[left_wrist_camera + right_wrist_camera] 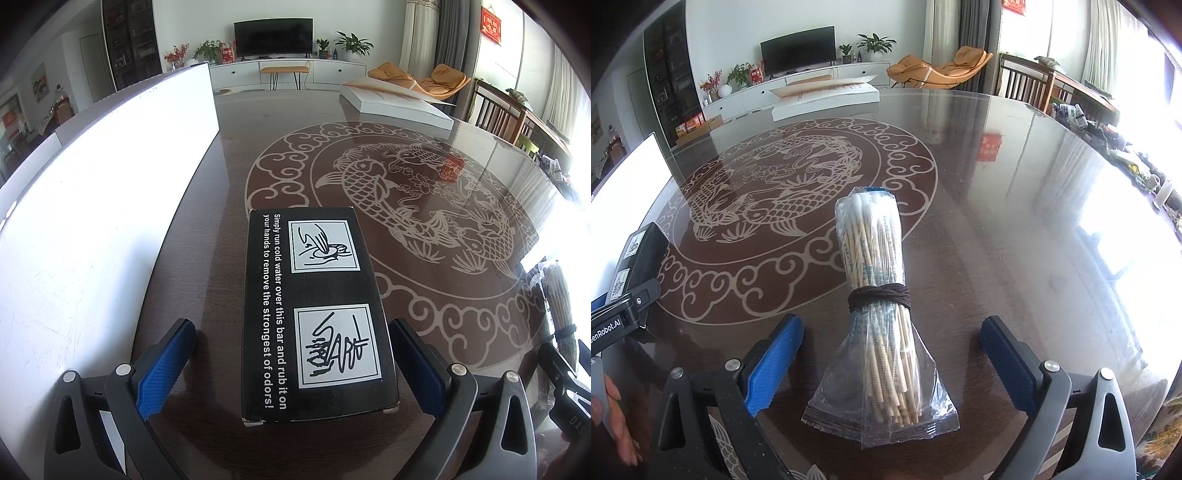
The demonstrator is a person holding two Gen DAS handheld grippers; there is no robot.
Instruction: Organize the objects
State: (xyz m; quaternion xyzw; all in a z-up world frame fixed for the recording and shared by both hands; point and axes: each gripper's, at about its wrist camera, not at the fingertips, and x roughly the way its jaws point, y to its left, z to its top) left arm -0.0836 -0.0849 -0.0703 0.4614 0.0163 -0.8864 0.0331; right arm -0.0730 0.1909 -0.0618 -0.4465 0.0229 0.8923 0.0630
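A black box (314, 314) with white printed instructions lies flat on the dark table between the fingers of my left gripper (291, 350), which is open with a gap on each side. A clear plastic bag of cotton swabs (877, 310), tied round the middle with a dark band, lies between the fingers of my right gripper (892, 347), which is open and not touching it. The black box (635, 254) and the left gripper show at the left edge of the right wrist view. The swab bag (557, 306) shows at the right edge of the left wrist view.
A large white bin or box (92, 206) stands along the left of the table. A flat white box (395, 101) lies at the far side. The glass-topped table (997, 229) has a fish pattern. Chairs (1027, 83) and clutter stand at the right.
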